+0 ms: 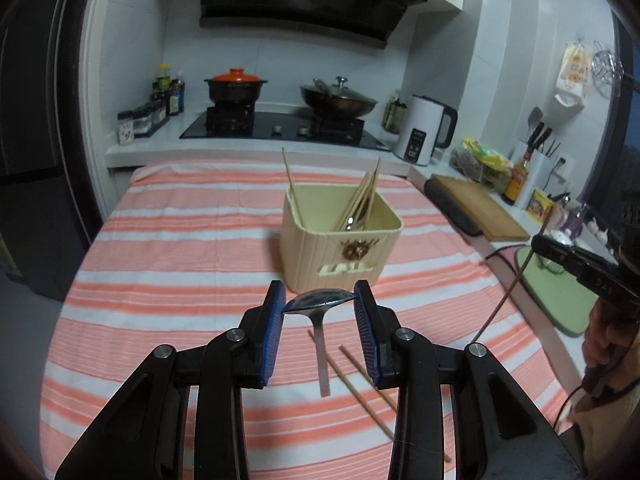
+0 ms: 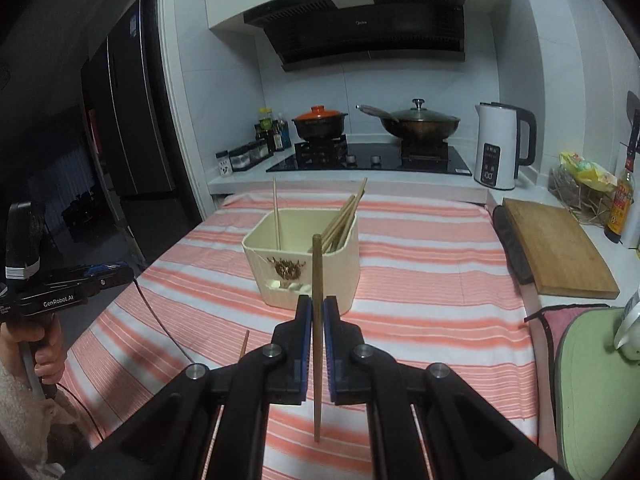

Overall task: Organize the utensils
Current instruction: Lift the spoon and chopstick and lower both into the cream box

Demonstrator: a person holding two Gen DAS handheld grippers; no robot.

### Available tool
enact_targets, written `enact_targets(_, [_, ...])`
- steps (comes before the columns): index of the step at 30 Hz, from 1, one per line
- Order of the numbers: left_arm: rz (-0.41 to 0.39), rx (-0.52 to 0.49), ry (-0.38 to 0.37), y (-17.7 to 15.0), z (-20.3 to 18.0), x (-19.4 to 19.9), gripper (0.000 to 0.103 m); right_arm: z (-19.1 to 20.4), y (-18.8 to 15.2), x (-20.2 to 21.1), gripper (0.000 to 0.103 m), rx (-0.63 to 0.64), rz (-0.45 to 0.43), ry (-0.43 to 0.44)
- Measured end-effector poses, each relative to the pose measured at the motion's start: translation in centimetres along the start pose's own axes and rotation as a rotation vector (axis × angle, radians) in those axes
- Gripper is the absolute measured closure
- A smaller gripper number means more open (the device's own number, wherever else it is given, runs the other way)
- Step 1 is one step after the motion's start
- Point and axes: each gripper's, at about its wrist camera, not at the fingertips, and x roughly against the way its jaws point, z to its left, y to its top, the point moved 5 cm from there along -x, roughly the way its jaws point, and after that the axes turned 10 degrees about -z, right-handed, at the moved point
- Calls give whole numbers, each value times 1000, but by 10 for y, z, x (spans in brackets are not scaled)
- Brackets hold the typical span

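Spoon (image 1: pixel 320 300) clamped in left claw (image 1: pixel 320 300), bin (image 1: pixel 340 236) ahead

Utensils' lower ends hidden inside cream bin (image 1: pixel 340 236), loose chopstick (image 1: pixel 366 394) partly behind hand-held gripper

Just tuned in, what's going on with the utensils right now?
Both grippers are loaded above the striped tablecloth. The left gripper pinches a metal spoon by its bowl; the right gripper is shut on a dark chopstick. The cream bin already holds chopsticks. Two chopsticks remain on the cloth.
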Motion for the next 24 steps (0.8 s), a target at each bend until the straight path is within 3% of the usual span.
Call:
enact_targets(10, [-65, 24, -63, 73, -5, -1, 68, 3, 72, -13, 97, 41, -98, 7])
enact_targets(18, [-195, 9, -4, 153, -6, -36, 68, 9, 134, -51, 97, 83, -187, 8])
enact_targets(24, [-194, 26, 36, 159, -2, -88, 68, 17, 147, -90, 97, 95, -255, 23])
